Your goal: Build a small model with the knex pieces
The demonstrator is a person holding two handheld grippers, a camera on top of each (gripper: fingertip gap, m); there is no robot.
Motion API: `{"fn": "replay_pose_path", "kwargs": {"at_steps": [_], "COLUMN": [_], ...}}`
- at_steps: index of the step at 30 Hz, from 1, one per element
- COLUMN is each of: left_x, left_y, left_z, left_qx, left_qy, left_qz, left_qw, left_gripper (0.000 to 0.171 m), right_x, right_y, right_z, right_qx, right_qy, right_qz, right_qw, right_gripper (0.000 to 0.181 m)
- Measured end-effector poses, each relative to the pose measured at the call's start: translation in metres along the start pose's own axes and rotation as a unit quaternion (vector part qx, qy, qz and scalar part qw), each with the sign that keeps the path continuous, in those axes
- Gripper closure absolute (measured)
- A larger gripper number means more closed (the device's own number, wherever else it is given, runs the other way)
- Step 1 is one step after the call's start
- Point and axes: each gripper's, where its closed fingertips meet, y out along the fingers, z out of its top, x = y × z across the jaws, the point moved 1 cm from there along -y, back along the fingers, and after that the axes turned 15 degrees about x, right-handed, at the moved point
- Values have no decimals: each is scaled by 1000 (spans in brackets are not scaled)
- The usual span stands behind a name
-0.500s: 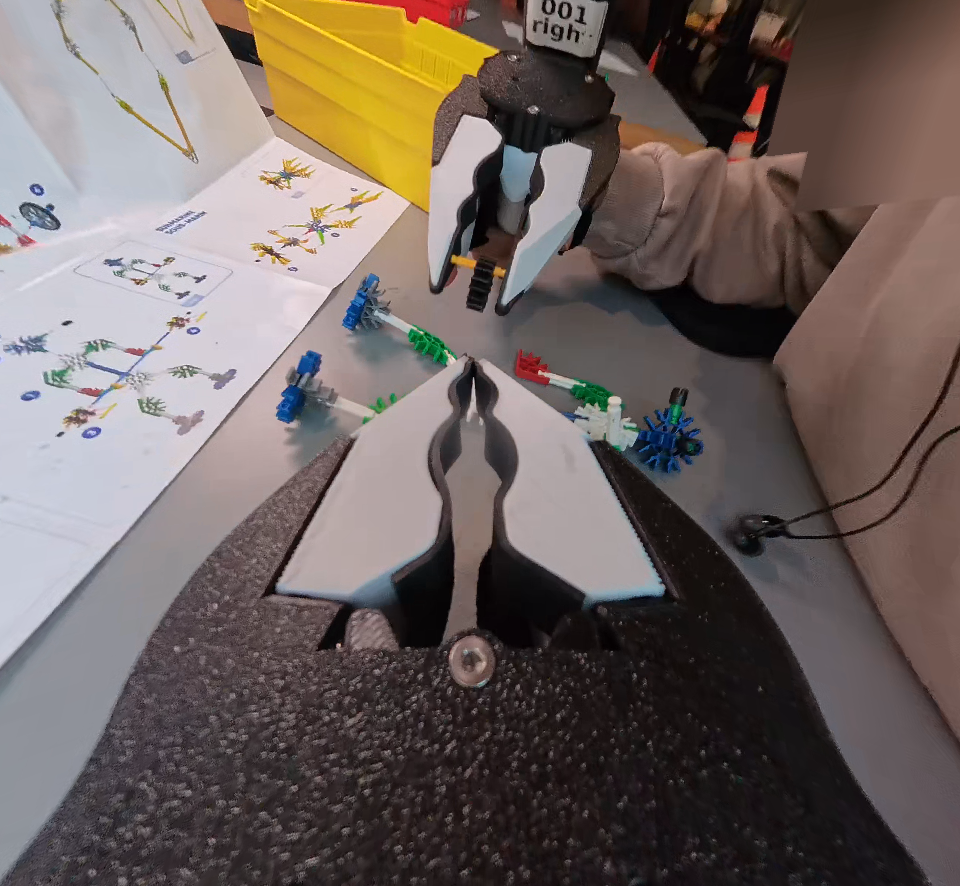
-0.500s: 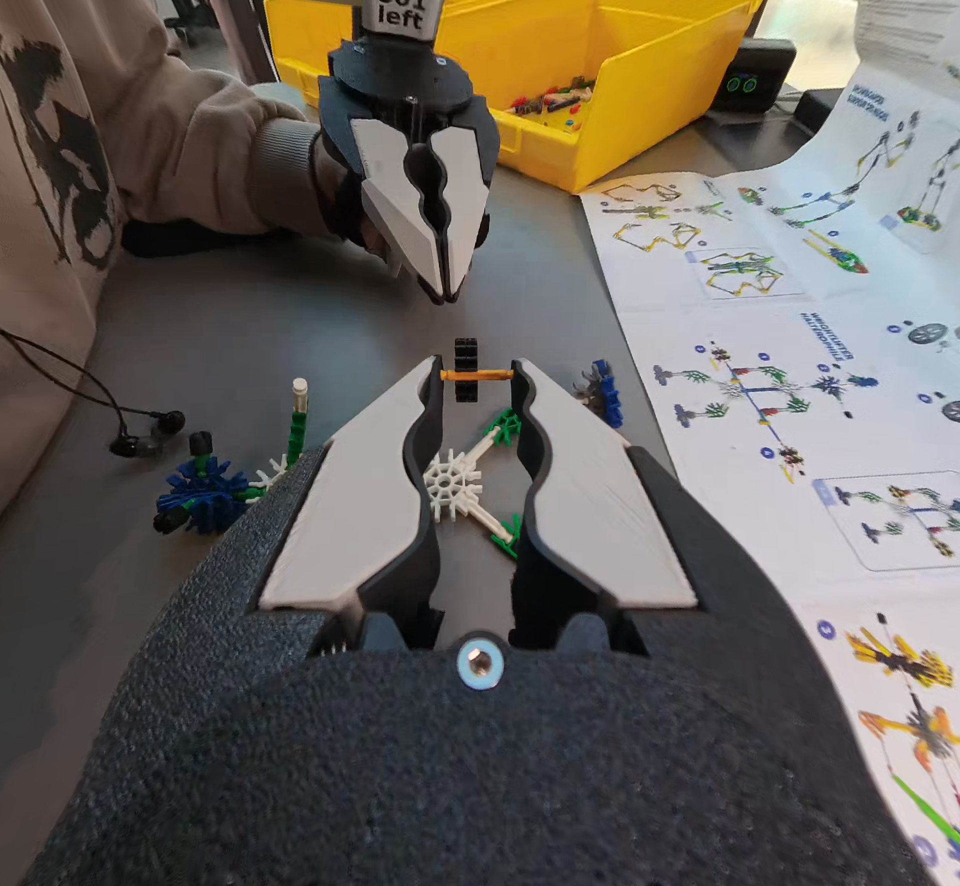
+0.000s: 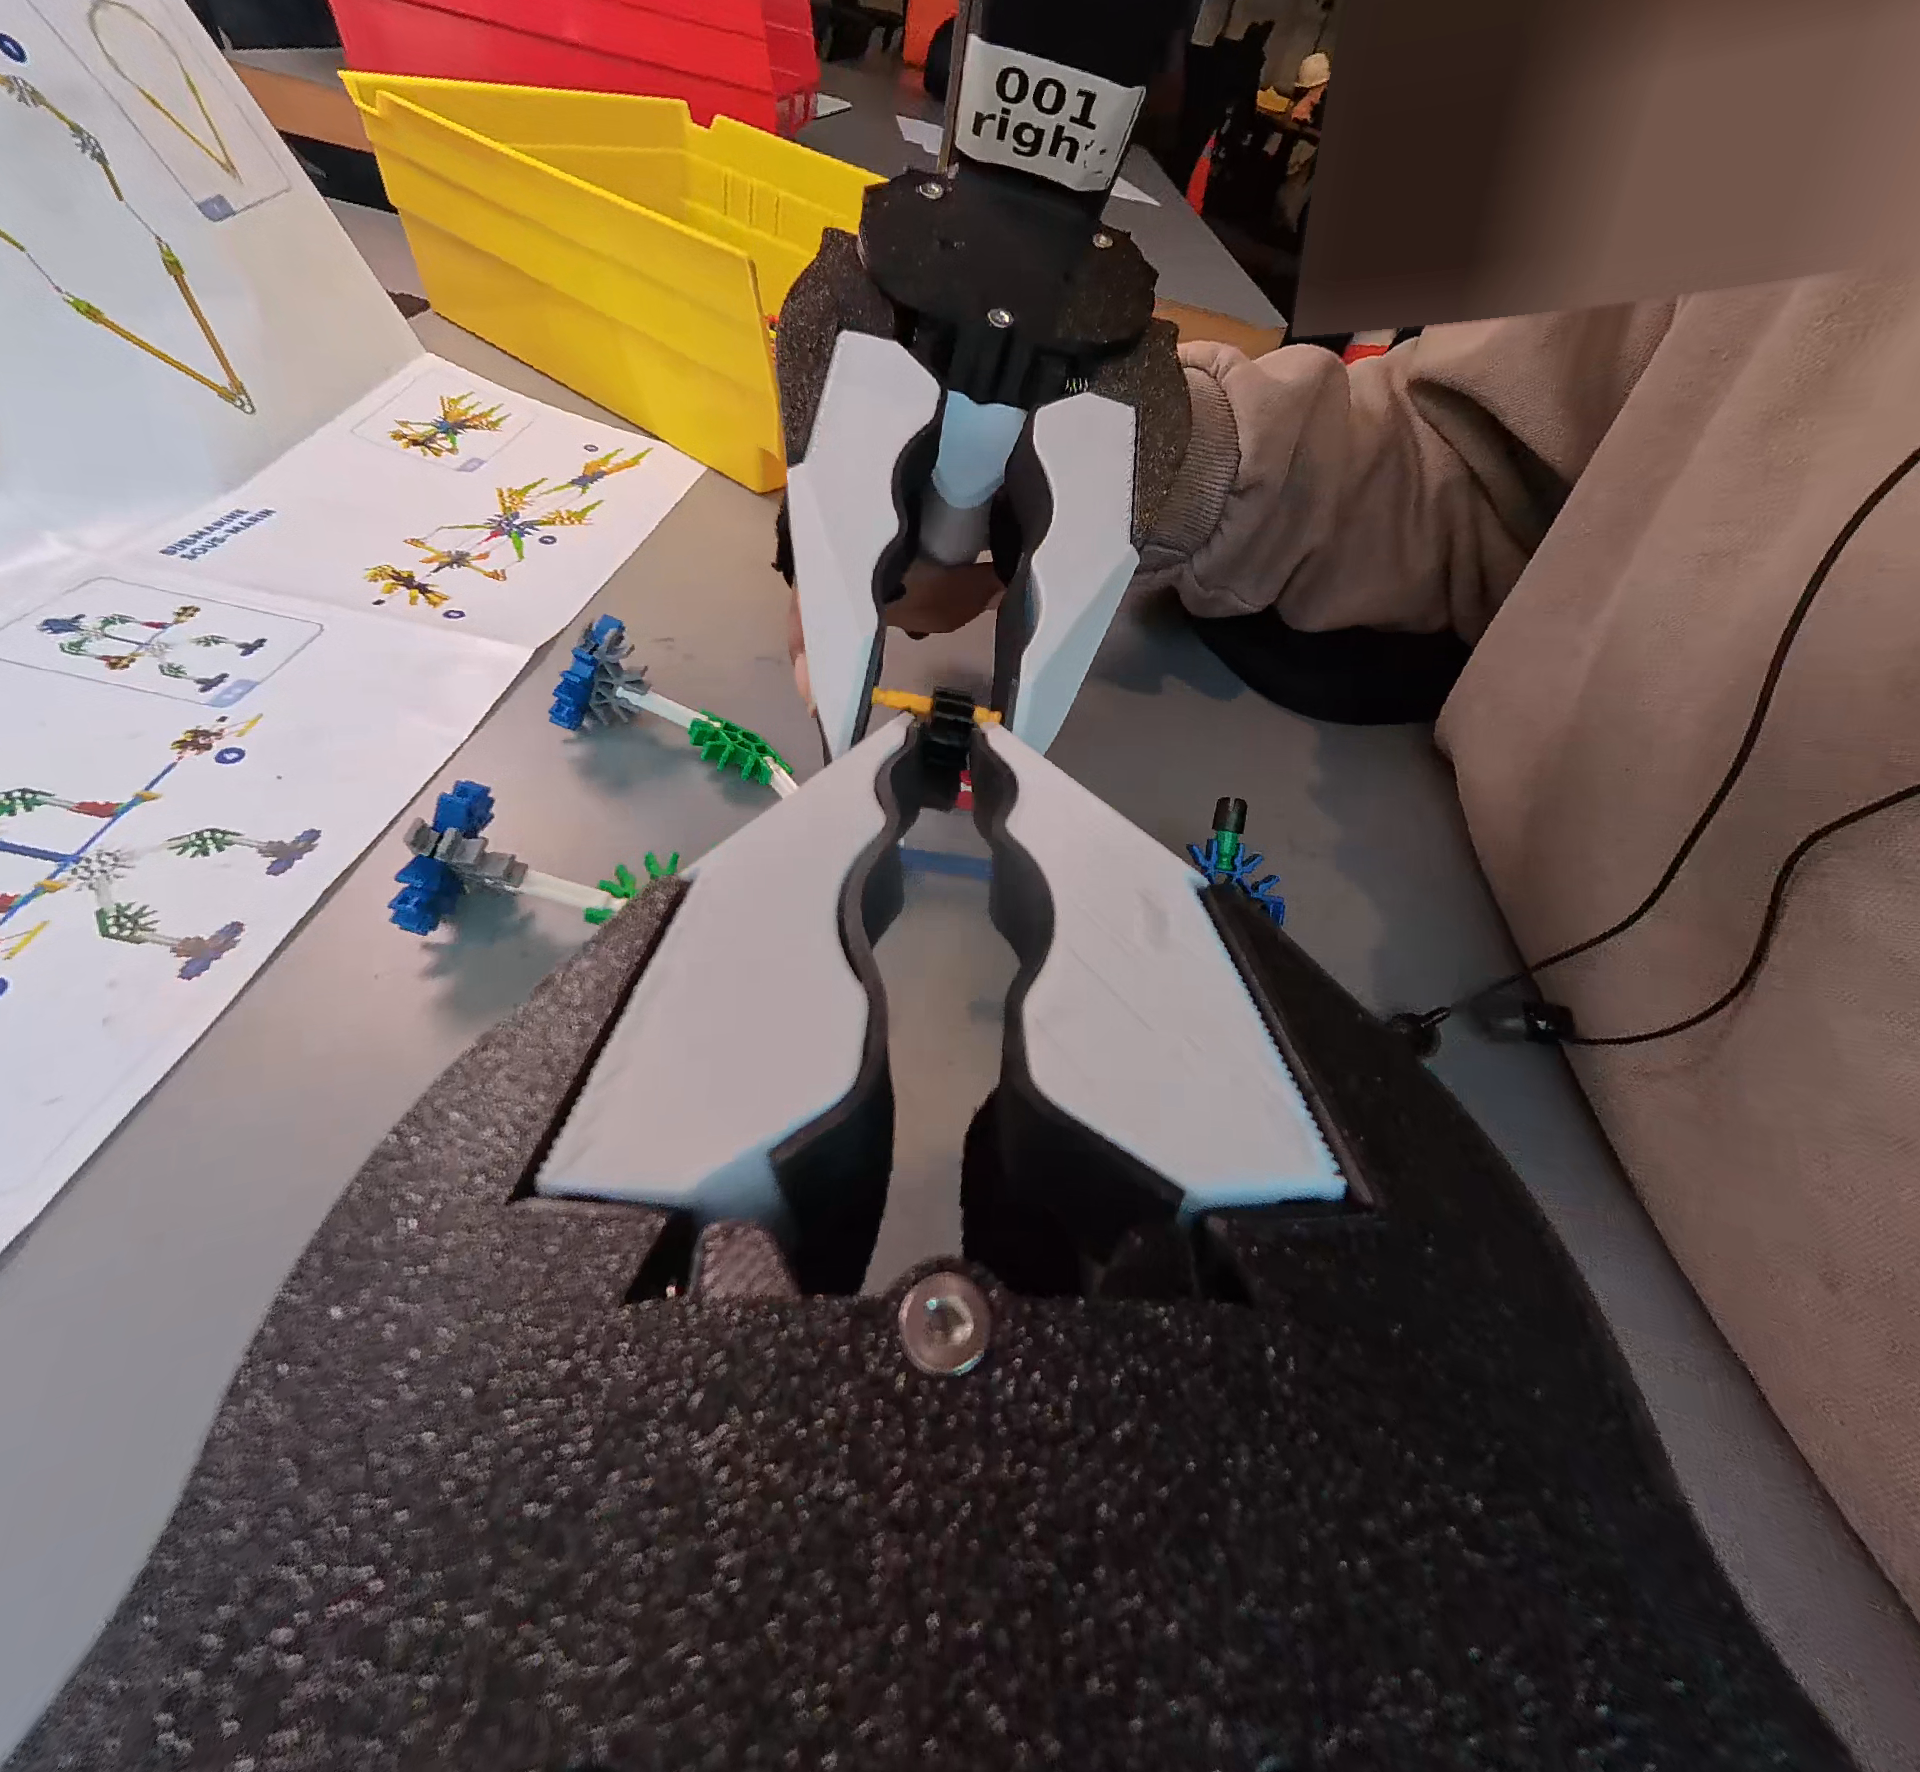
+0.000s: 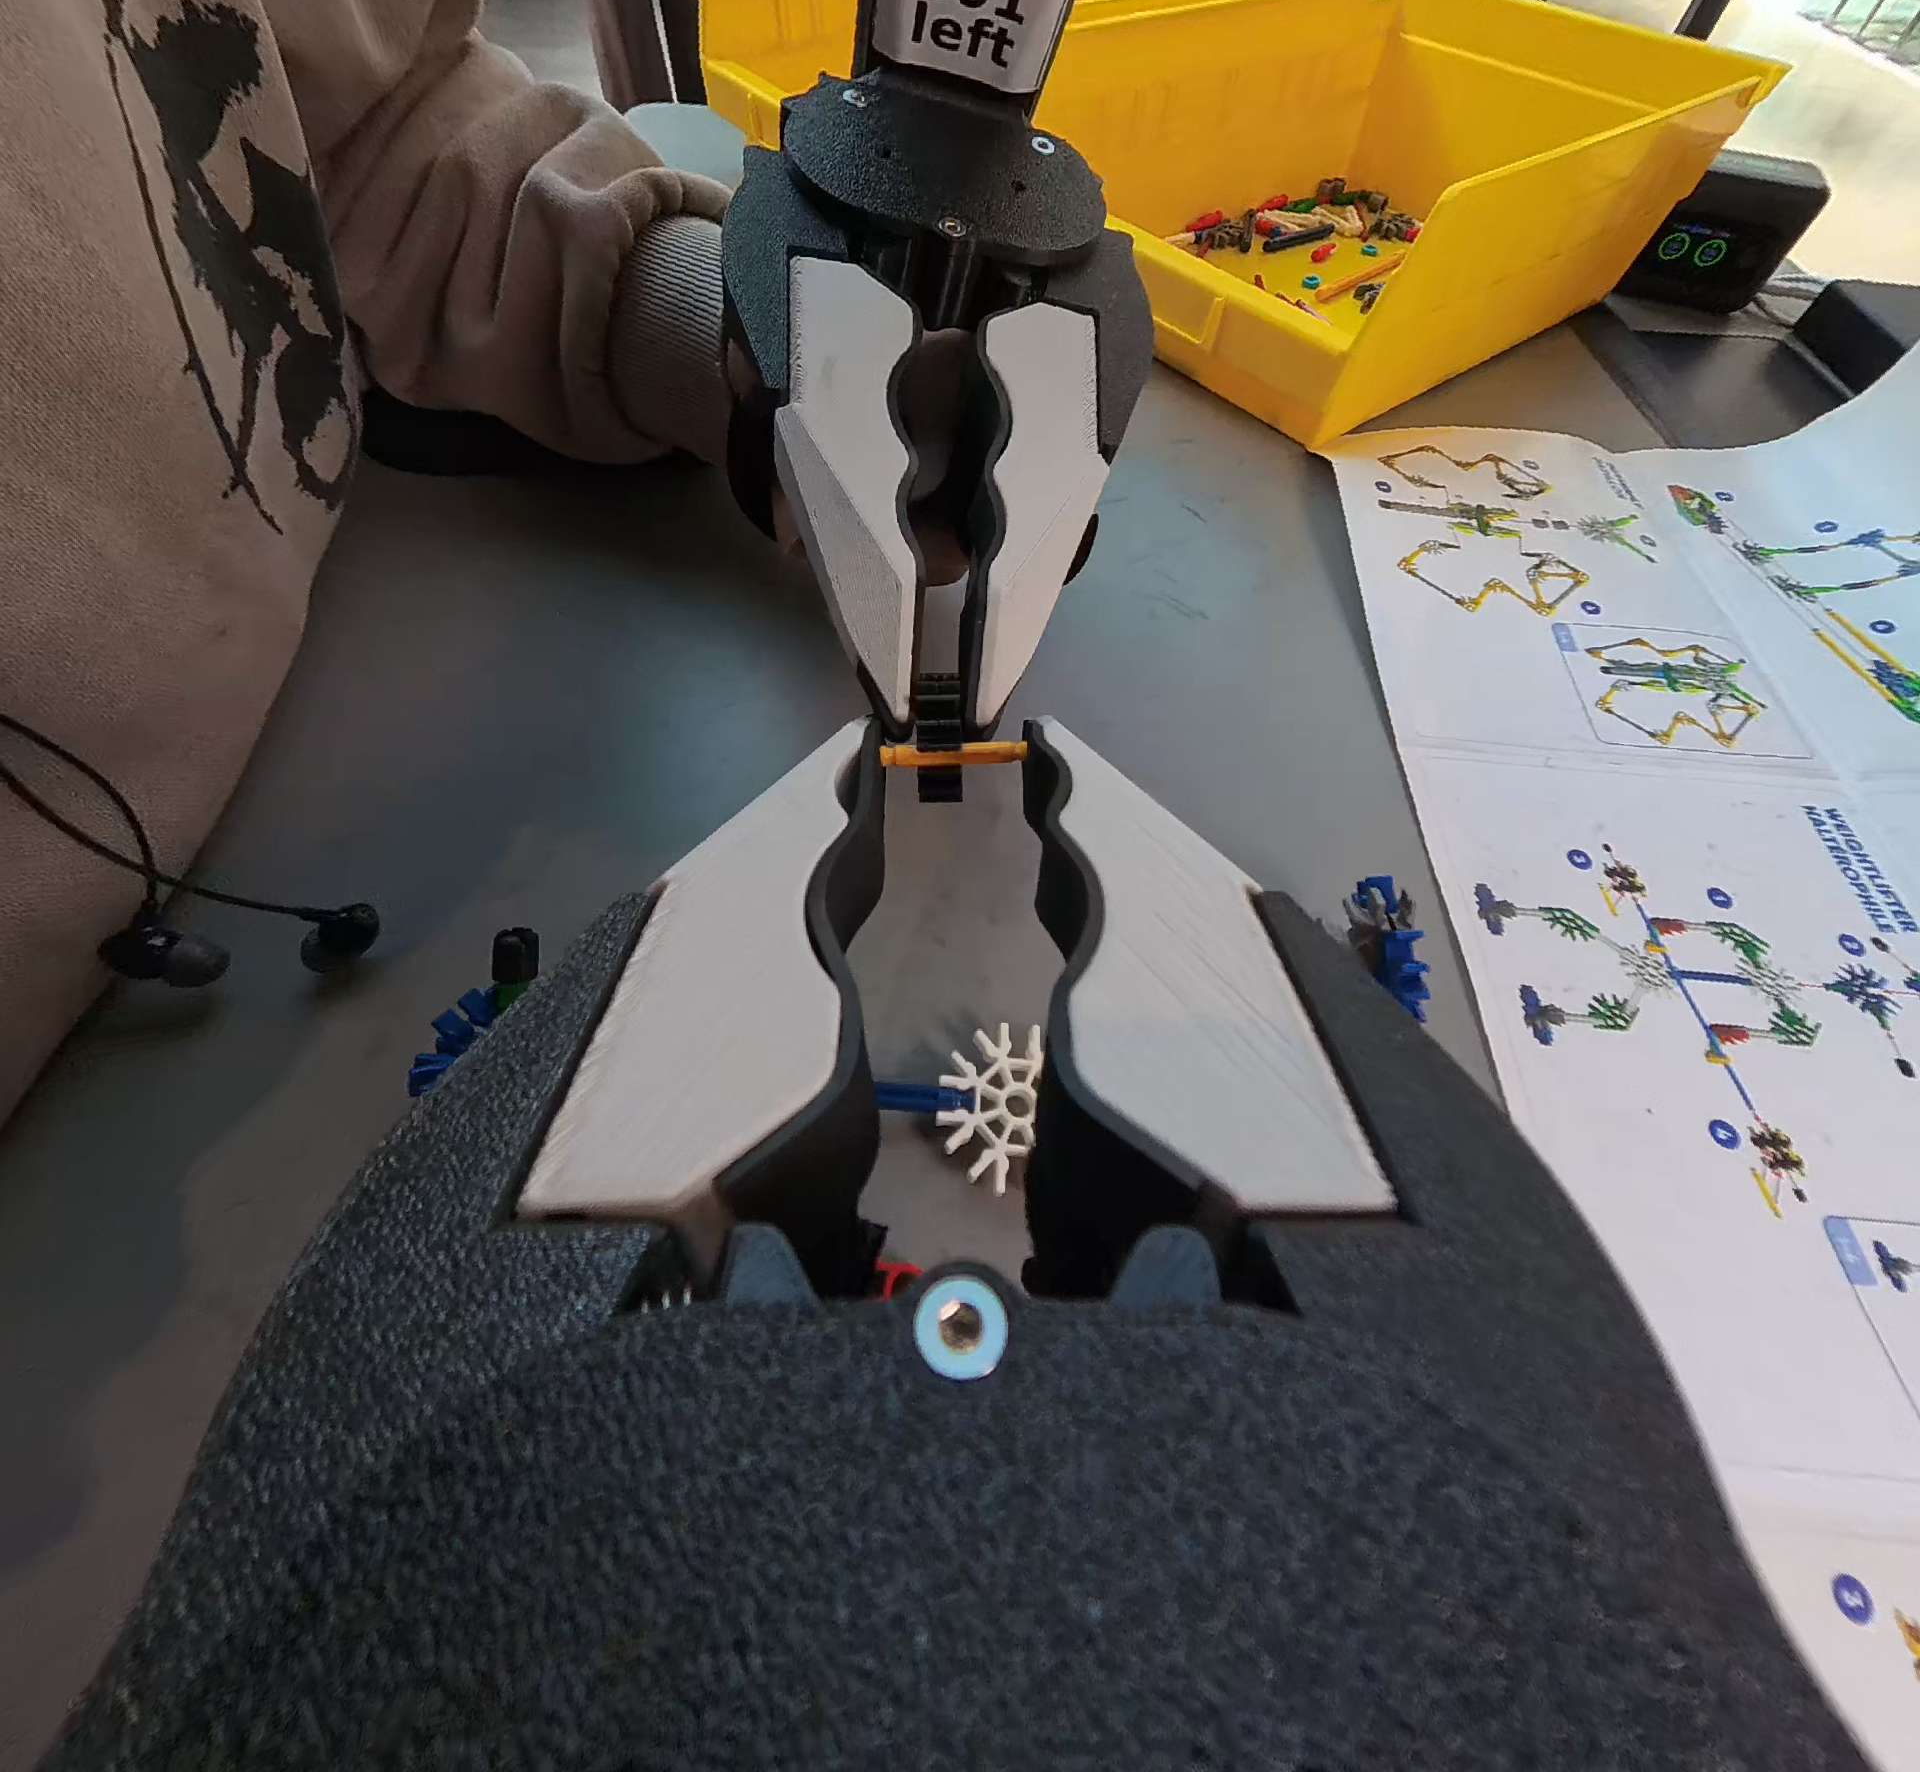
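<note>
right gripper (image 4: 951,735) jaws grip yellow rod (image 4: 951,754) | left gripper (image 3: 943,735) jaws pinch its black gear (image 4: 940,694)

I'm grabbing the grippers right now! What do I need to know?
Right gripper: shut on the yellow rod, gripped end to end.
Left gripper: tips pinch the black gear sitting on that rod.
On the table: a white snowflake piece on a blue stick, under the right gripper; blue-and-green pieces beside the instruction sheet.
The yellow bin holds loose pieces.
</note>
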Motion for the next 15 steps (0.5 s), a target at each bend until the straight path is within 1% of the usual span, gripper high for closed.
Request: {"fn": "replay_pose_path", "kwargs": {"at_steps": [2, 4, 8, 10, 15], "left_x": [0, -4, -4, -5, -8], "left_y": [1, 0, 0, 1, 1], "left_z": [-6, -8, -14, -13, -13], "left_qx": [-17, -32, -26, -20, -22], "left_qy": [1, 20, -1, -12, -20], "left_qz": [1, 16, 7, 2, 2], "left_qw": [1000, 999, 1000, 1000, 1000], "left_gripper": [164, 164, 164, 164, 164], "right_x": [-1, 2, 0, 1, 5], "right_y": [0, 0, -2, -3, -6], "right_z": [-6, -8, -14, -13, -15], "right_qx": [-8, -3, 3, 8, 1], "right_qy": [3, 11, 41, 50, 49], "right_qz": [2, -6, 5, 9, 9], "right_qw": [1000, 1000, 999, 999, 999], "right_gripper": [157, 156, 157, 157, 158]}}
